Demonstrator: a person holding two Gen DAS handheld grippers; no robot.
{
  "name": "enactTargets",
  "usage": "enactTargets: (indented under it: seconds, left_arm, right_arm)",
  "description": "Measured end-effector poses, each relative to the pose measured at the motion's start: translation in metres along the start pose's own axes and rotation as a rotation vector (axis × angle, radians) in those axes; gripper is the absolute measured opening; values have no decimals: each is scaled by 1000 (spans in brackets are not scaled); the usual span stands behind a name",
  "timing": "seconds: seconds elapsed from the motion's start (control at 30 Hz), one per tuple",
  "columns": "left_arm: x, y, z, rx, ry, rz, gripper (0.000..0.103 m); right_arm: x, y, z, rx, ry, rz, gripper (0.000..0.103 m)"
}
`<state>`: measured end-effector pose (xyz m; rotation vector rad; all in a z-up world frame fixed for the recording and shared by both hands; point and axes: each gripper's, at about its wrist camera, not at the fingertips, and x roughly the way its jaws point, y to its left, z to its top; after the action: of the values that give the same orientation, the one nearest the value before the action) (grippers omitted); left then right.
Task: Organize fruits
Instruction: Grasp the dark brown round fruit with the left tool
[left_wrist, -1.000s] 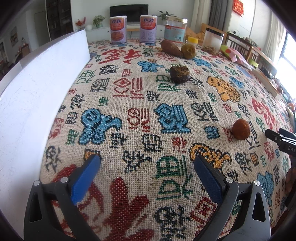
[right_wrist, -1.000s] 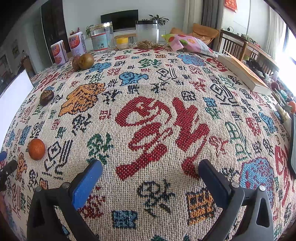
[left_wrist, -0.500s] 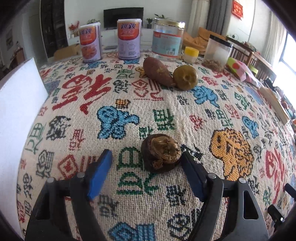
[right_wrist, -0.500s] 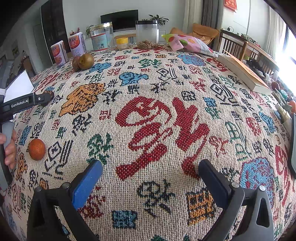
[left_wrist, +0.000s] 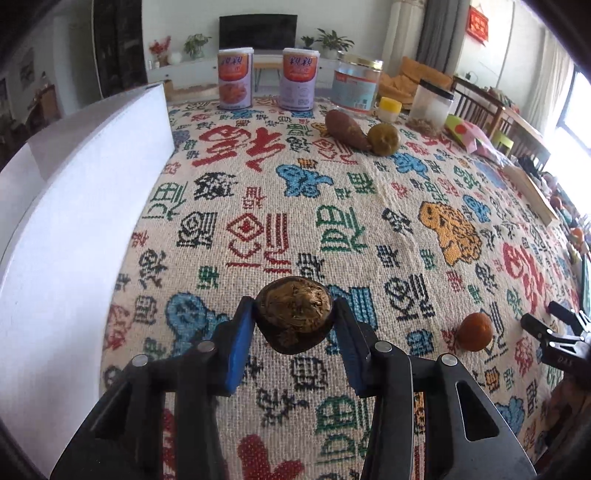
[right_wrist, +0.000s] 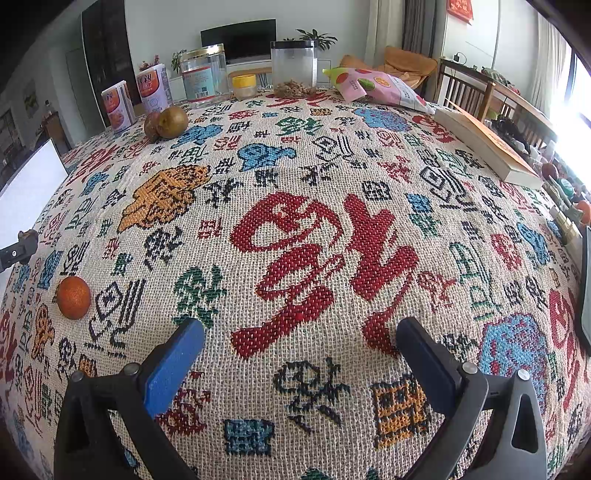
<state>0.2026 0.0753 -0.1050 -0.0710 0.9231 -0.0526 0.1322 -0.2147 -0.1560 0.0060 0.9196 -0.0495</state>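
woven tablecloth (left_wrist: 369, 229), coarse, printed with coloured characters, fills both views. white board (left_wrist: 66, 229), flat and smooth, stands along the left edge. left gripper (left_wrist: 294, 326) at lower centre is closing, blue pads (left_wrist: 240, 343) pressed on a dark, wrinkled, round fruit (left_wrist: 293, 319) (raised off the cloth). small orange (left_wrist: 475, 331), pebbled skin, lies lower right. right gripper (right_wrist: 299, 343) gapes empty over bare cloth.

Left view: you look down along your left tongs (left_wrist: 293, 325), close over the table (left_wrist: 369, 229).
Right view: same downward tilt, further right.
Shared: orange fruit (left_wrist: 475, 331) (right_wrist: 73, 297), far cans (left_wrist: 235, 78) (right_wrist: 118, 106).
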Motion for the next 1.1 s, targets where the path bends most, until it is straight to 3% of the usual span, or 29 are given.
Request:
enactTargets:
  seconds: [0.13,0.2,0.23,0.27,0.53,1.1]
  left_arm:
    - [7,10,-20,-23,24,36,47]
    - [6,10,-22,-22,-15,91,64]
    - [8,9,-22,-19,-19,128,83]
    - [12,9,-24,-16,-18,152,90]
    - [14,16,-23,-47,-1,147,98]
    - [15,15,-23,-50,-1,145,99]
  right_arm:
    - [0,0,0,0,0,0,103]
    - [0,0,0,0,0,0,103]
    - [0,0,0,0,0,0,103]
    - [0,0,0,0,0,0,103]
    - [0,0,0,1,0,1,103]
    - [0,0,0,1,-1,0,103]
